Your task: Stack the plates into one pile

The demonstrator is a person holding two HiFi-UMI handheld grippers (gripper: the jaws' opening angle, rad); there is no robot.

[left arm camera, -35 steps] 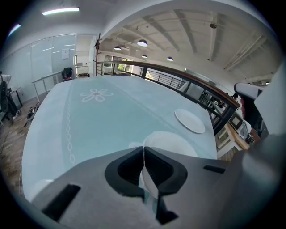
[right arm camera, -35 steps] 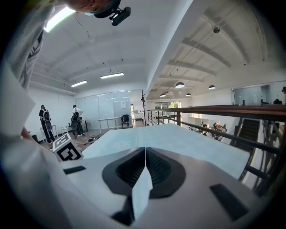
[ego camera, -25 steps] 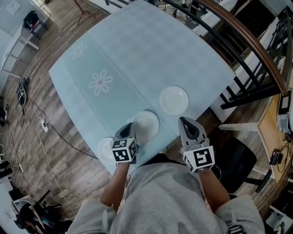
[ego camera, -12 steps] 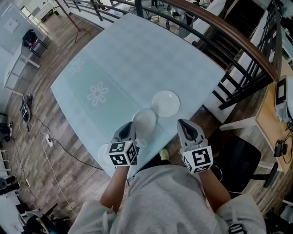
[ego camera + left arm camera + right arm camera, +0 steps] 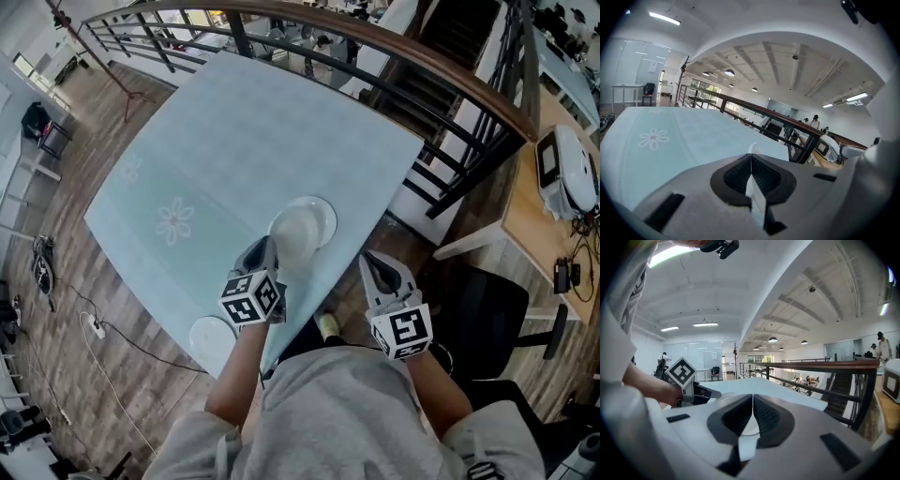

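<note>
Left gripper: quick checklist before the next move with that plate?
1. Grip: left gripper shut on the rim of the held plate: ok.
2. Alignment: held plate over the second plate: ok; centring cannot tell.
3. Tilt: held plate level: cannot tell.
4. Clearance: right gripper shut, empty, off to the side of both plates: ok.
5. Pile complete: not ok; third plate lies alone near the edge of the table.

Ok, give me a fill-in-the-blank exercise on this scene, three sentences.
1. The left gripper is shut on the rim of a white ____.
2. The right gripper has its jaws together and holds ____.
3. The print on the tablecloth is a white ____.
Missing words: plate; nothing; flower.
</note>
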